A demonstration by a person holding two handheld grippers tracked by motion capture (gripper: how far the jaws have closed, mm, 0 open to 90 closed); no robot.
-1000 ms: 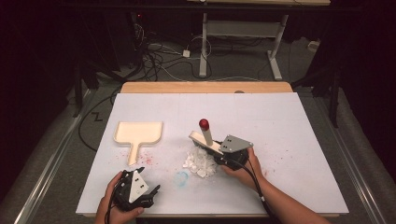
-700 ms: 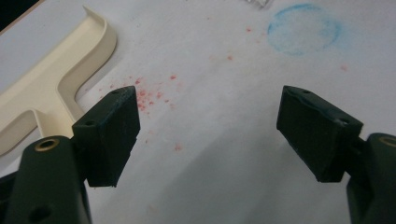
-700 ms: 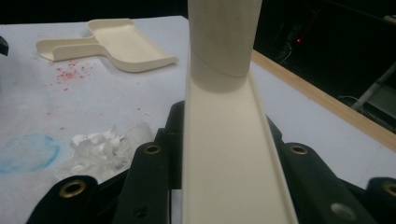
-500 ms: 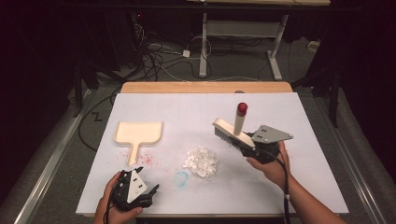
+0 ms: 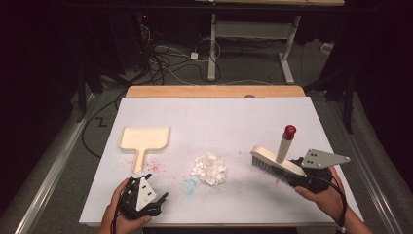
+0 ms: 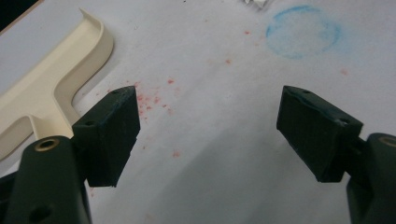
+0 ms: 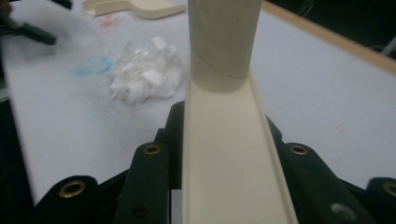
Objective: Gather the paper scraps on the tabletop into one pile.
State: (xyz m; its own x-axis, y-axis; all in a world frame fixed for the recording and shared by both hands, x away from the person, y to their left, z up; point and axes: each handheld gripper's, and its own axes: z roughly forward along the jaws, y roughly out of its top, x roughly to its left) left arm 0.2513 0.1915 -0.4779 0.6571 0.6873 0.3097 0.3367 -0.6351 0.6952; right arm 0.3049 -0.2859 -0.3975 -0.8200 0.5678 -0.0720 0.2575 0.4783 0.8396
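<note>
High view: the right gripper (image 5: 297, 176) holds a brush (image 5: 272, 161) by the end of its block, jaws clamped on it, bristles down and clear of the desk (image 5: 234, 117) at its right side; the brush's handle with a red tip (image 5: 290, 130) rises upright; a heap of white scraps (image 5: 209, 169) lies near the desk's middle, well apart from the brush; a cream dustpan (image 5: 145, 139) lies flat at the left, its handle towards the person, apart from the heap; the left gripper (image 5: 155, 192) rests low at the desk's near left edge, just short of the dustpan handle, with a blue chalky ring (image 5: 190, 185) between it and the heap.

The left gripper view shows its jaws standing wide apart with nothing between them, the dustpan (image 6: 46, 88) off to the side and red specks (image 6: 154, 100) on the desk; the right gripper view looks along the brush's cream back (image 7: 229, 154) gripped between the jaws, with the scraps (image 7: 147, 74) ahead and to the left.

As a judgement, the sweeping is at an early-to-middle stage: the scraps look gathered into one heap, but none sits in the dustpan; what is left seems to be taking up the dustpan with the free gripper, setting its lip against the heap, and brushing the scraps in.
</note>
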